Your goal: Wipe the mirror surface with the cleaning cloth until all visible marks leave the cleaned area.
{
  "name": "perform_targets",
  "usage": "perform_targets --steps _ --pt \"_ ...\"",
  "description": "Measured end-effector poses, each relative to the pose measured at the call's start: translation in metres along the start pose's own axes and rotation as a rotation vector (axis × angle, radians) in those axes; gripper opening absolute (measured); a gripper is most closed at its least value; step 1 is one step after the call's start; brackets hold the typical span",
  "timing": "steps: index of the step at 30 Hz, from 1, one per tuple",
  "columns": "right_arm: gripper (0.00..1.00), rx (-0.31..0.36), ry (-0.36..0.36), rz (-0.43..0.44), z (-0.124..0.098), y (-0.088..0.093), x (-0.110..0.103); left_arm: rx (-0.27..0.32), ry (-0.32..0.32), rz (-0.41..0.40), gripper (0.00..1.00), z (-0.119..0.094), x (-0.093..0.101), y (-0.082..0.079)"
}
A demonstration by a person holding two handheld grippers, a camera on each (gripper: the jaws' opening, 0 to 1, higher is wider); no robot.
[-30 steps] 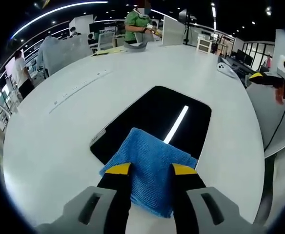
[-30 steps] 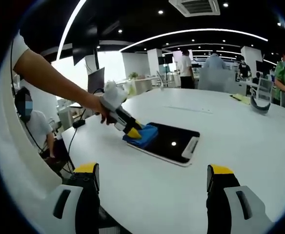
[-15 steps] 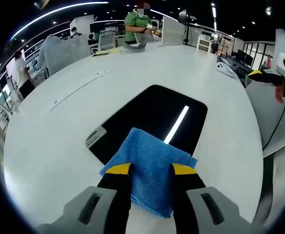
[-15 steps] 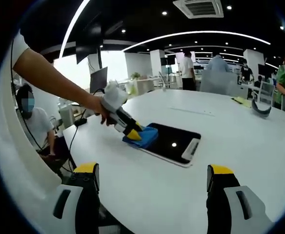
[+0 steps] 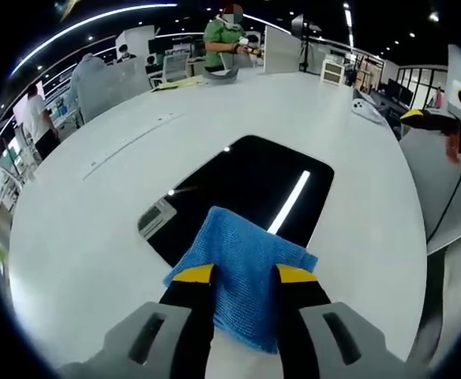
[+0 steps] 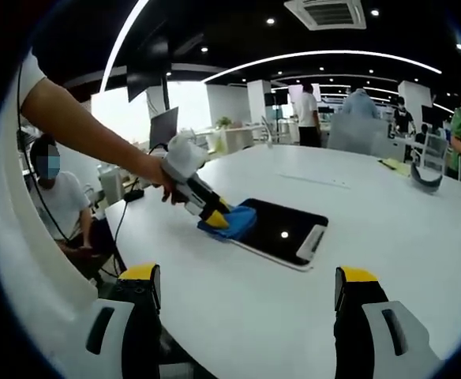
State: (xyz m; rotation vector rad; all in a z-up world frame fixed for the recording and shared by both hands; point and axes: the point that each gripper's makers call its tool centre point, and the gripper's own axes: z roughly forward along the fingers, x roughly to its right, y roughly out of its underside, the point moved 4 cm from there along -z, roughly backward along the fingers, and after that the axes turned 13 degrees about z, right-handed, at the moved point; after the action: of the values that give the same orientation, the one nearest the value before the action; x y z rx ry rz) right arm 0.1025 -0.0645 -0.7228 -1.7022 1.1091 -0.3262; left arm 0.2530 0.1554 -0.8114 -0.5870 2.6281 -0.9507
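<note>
You're mid-wipe: your left gripper (image 5: 242, 275) pinches the blue cleaning cloth (image 5: 242, 264) on the mirror's (image 5: 246, 189) near edge; right gripper (image 6: 246, 288) hangs open, well apart; next, push the cloth across the dark glass

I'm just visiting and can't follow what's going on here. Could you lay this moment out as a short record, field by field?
Setting: large white table in an open office
Mirror: dark rectangular mirror lying flat on the table, reflecting ceiling lights
Cloth: blue cleaning cloth resting on the mirror's near edge
Left gripper: jaws shut on the cloth, held in a person's hand
Right gripper: jaws wide apart, holding nothing, above the table short of the mirror
Marks on mirror: cannot tell
</note>
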Motion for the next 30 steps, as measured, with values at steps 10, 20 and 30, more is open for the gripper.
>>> perform_targets --steps 10,20,30 --pt "0.91 -0.002 -0.011 -0.004 -0.002 0.004 -0.003 -0.001 -0.026 -0.007 0.23 -0.004 0.008 0.004" --pt "0.91 0.006 -0.021 -0.027 -0.001 -0.003 -0.006 -0.035 -0.039 -0.001 0.09 -0.010 0.010 0.008" --pt "0.91 0.001 -0.028 -0.035 -0.002 0.001 -0.012 -0.071 -0.070 0.039 0.06 -0.024 0.011 0.020"
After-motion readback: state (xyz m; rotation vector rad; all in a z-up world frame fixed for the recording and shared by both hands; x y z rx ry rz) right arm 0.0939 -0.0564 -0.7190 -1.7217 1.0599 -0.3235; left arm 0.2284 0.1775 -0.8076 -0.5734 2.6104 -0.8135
